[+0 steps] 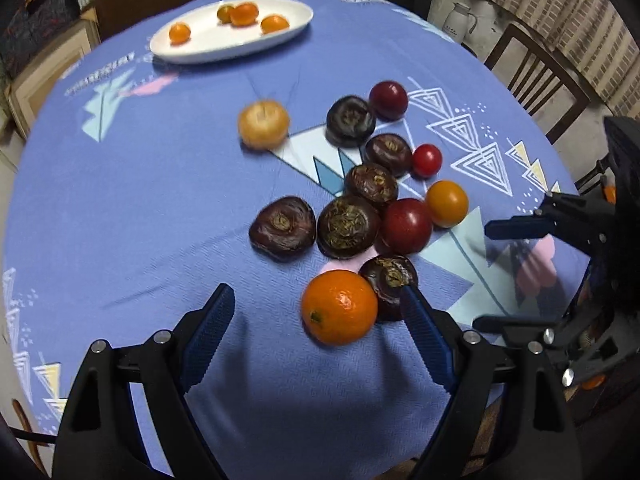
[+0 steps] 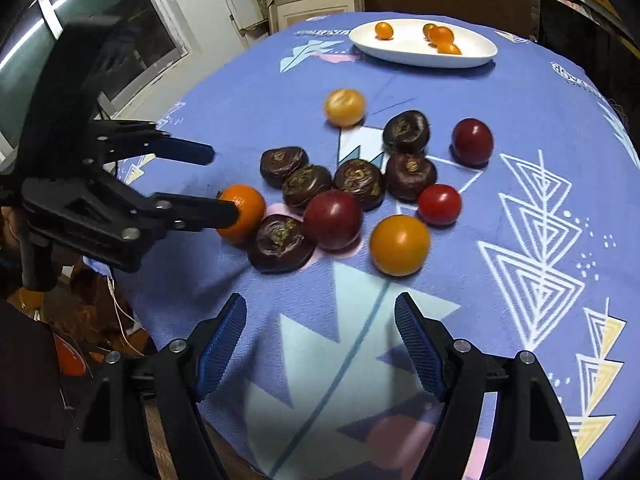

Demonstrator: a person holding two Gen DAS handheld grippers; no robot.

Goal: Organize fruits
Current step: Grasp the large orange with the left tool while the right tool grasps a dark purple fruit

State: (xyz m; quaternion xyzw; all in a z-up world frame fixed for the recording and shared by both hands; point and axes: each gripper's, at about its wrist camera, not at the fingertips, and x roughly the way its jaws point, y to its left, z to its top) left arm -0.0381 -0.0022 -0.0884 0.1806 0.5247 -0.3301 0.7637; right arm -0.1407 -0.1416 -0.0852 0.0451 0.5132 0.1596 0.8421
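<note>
We are holding the left hand-held gripper wide open around the near mandarin, and the right hand-held gripper wide open, empty. We are counting six dark chestnuts mid-surface and four kumquats on the far plate.

orange partly behind left tongs

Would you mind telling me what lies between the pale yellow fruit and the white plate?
Nothing: in both wrist views only bare blue tablecloth lies between the pale yellow fruit and the white plate.
</note>
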